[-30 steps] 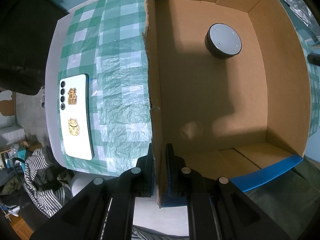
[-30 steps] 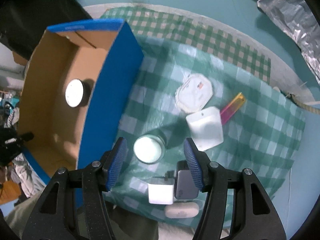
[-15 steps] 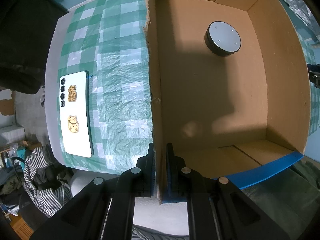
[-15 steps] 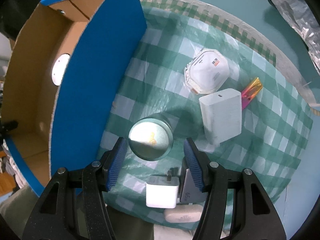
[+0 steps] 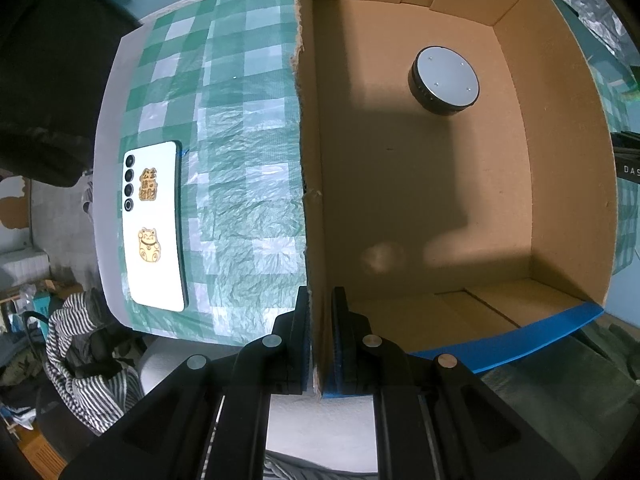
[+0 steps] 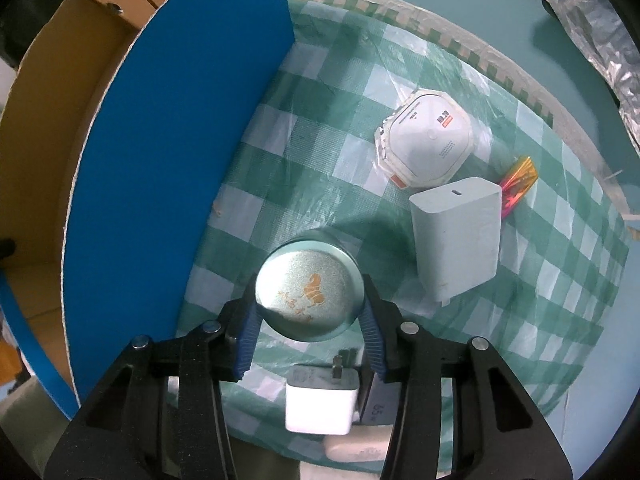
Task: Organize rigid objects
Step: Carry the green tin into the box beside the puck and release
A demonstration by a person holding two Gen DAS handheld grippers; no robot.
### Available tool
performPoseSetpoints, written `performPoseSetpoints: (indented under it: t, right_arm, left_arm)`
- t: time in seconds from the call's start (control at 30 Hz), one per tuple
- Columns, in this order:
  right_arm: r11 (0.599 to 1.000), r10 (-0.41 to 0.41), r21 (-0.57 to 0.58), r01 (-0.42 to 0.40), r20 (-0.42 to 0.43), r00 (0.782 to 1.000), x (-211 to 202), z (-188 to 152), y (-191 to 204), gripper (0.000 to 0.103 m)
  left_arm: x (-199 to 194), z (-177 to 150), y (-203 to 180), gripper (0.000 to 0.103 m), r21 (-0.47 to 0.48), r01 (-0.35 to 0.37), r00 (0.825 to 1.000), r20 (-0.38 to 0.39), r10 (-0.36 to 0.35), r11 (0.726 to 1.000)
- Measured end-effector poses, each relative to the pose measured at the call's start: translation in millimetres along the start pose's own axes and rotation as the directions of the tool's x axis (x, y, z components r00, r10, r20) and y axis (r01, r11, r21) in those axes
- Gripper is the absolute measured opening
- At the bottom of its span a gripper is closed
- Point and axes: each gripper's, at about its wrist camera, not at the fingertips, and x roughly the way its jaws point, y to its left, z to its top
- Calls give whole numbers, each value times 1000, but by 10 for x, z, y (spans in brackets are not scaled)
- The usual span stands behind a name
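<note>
My left gripper [image 5: 320,320] is shut on the near wall of the cardboard box [image 5: 312,160]. A black round puck with a grey top [image 5: 444,80] lies inside the box. My right gripper [image 6: 308,328] is open with its blue pads on either side of a round green tin [image 6: 310,290] with gold print, standing on the checked cloth. I cannot tell whether the pads touch it. The box's blue outer wall [image 6: 168,168] stands just left of the tin.
A white phone with gold cat stickers [image 5: 154,226] lies left of the box. Right of the tin lie a large white charger [image 6: 458,236], a white squarish device [image 6: 426,140] and an iridescent strip [image 6: 518,180]. A small white plug [image 6: 322,402] and other small items lie below the gripper.
My right gripper has come down and forward so the green tin now sits between its fingers. The left gripper has stayed clamped on the box wall.
</note>
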Motion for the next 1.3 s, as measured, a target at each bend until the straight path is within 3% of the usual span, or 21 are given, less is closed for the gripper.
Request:
performPoseSetpoints:
  t: [0.87,1.3]
  right_arm:
    - [998,24,-59,-19,83,996,-677,112,169,44]
    - [994,33,-112,-17,148,988,-1142,401,311,44]
  left_arm:
    - [26,-45,6,9,2,-1,1000,-1,1,1000]
    - [16,-79,-5,9,4,0,1000,-1,0,1000]
